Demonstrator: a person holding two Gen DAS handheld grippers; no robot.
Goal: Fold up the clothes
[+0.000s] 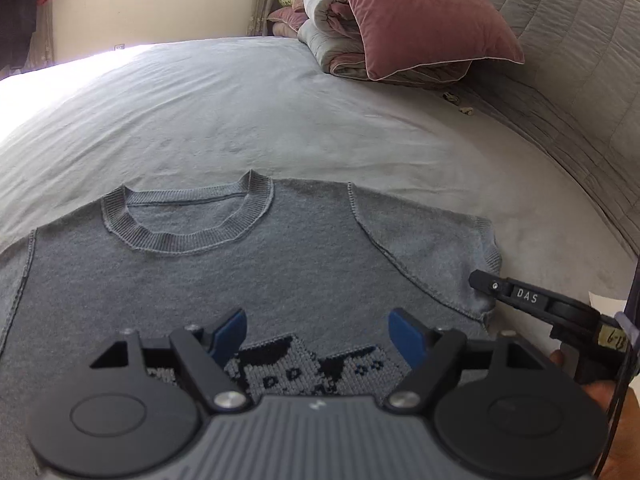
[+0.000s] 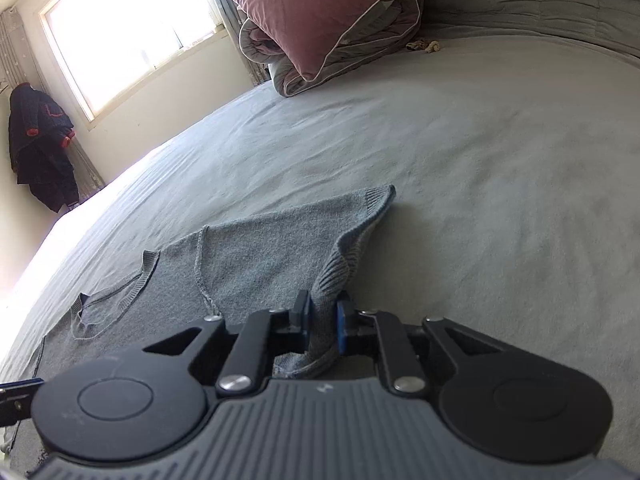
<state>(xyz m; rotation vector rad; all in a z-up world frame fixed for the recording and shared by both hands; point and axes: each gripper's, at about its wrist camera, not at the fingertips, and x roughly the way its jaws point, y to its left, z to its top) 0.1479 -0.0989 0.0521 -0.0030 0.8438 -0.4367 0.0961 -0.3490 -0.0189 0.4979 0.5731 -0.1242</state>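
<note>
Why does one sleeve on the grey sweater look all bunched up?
The right gripper is shut on that sleeve, pinching its cuff into a ridge. The rest of the sweater lies flat on the bed.

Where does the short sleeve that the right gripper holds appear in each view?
Left wrist view: the sleeve lies right of centre, its lower edge at the right gripper.
Right wrist view: the sleeve rises in the centre from the gripper's jaws.
Shared landmark: the pink pillow.
</note>
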